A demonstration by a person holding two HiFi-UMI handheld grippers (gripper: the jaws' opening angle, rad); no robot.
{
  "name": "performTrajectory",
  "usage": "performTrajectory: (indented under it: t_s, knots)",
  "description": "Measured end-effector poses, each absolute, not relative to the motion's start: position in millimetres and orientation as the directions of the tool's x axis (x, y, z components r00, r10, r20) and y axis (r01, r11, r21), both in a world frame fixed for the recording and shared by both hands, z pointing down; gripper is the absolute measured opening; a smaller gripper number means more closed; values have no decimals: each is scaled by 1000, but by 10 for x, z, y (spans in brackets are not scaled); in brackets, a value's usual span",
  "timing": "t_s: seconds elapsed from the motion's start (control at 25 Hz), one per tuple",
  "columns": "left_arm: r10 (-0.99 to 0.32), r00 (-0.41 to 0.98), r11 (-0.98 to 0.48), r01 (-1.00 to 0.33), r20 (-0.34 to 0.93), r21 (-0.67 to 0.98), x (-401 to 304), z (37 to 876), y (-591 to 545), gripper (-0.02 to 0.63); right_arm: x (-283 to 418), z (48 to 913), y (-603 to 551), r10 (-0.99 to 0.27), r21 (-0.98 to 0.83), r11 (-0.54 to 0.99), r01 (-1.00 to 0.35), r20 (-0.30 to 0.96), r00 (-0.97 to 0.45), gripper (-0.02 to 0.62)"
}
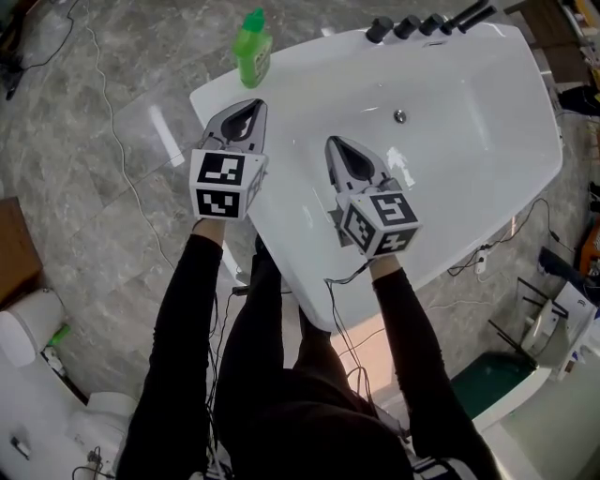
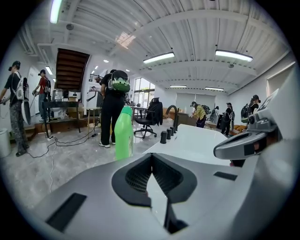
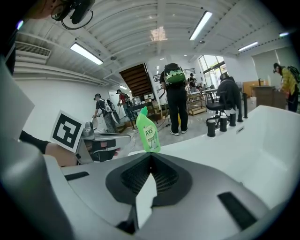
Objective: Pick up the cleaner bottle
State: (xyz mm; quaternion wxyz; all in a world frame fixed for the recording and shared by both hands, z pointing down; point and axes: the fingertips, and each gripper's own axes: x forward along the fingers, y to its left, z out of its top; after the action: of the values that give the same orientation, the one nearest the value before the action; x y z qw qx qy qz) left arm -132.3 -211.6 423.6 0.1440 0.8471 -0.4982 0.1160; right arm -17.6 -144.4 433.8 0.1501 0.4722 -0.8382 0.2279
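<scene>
The green cleaner bottle (image 1: 251, 47) stands upright on the near-left corner of the white bathtub's rim (image 1: 211, 94). My left gripper (image 1: 247, 109) is shut and empty, a short way below the bottle in the head view. My right gripper (image 1: 338, 147) is also shut and empty, held over the tub's edge to the right of the left one. In the left gripper view the bottle (image 2: 123, 133) rises just left of the closed tips (image 2: 151, 156). In the right gripper view the bottle (image 3: 148, 131) stands straight beyond the closed tips (image 3: 151, 155), showing its label.
The white bathtub (image 1: 469, 141) has a drain (image 1: 400, 116) and black tap knobs (image 1: 405, 26) at its far end. Cables (image 1: 112, 122) trail over the grey stone floor. A white toilet (image 1: 33, 328) sits at lower left. Several people stand in the room behind.
</scene>
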Motion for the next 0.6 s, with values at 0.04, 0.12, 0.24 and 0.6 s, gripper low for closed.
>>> performTrajectory:
  t_s: [0.04, 0.12, 0.24, 0.6]
  knots:
    - [-811, 477, -462, -878, 340, 129, -1337, 4257, -2142, 8, -198, 4360, -1472, -722, -240, 451, -860, 468, -510, 2]
    - [-810, 475, -460, -878, 344, 130, -1366, 4296, -2193, 8, -242, 4398, -1529, -719, -242, 452, -859, 471, -511, 2]
    - [-809, 469, -455, -881, 353, 129, -1403, 4352, -2280, 8, -294, 4443, -1621, -715, -246, 454, -856, 473, -515, 2]
    - [-810, 453, -440, -889, 373, 125, -1549, 4542, -2500, 8, -420, 4639, -1839, -700, -257, 451, -854, 491, -518, 2]
